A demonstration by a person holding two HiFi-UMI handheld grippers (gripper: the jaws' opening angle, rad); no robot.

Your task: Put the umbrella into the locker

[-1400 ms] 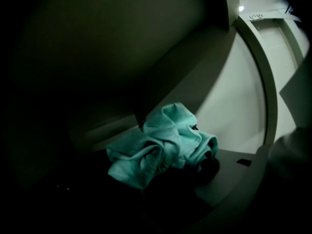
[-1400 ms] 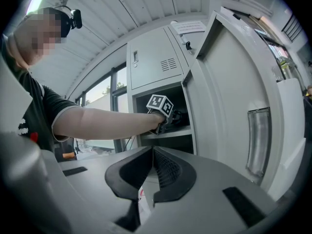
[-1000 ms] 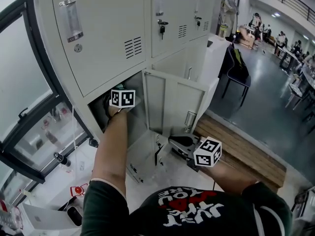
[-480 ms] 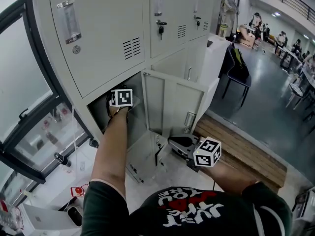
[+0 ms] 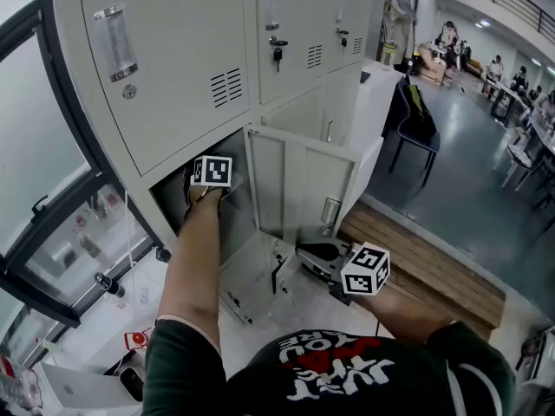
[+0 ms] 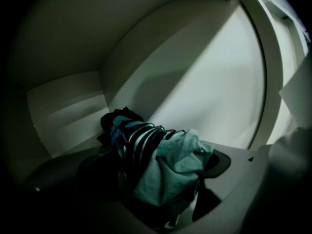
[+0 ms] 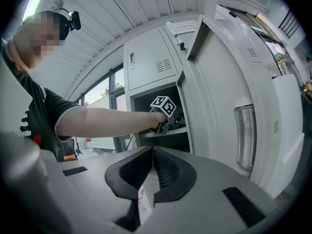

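The folded teal-and-black umbrella [image 6: 163, 162] lies on the floor of the dark locker compartment [image 6: 68, 106]. My left gripper [image 6: 148, 177] reaches into that compartment with its jaws opening; the umbrella sits between them and the right pad [image 6: 222, 162] stands just off the cloth. From the head view only the left gripper's [image 5: 201, 189] marker cube and hand show at the locker mouth [image 5: 173, 202]. My right gripper [image 5: 305, 252] hangs shut and empty, low beside the open door. In the right gripper view its pads [image 7: 168, 172] meet, and the left gripper [image 7: 165, 122] shows at the compartment's edge.
The locker door [image 5: 303, 189] stands open to the right of the compartment. Closed lockers [image 5: 173, 59] rise above. A wooden bench [image 5: 434, 271] runs at lower right, with a black chair [image 5: 421, 124] beyond. A window [image 5: 52, 224] lies to the left.
My left gripper has dipped slightly lower in the locker mouth, and the teal cloth seen above its cube no longer shows. The right gripper has stayed put.
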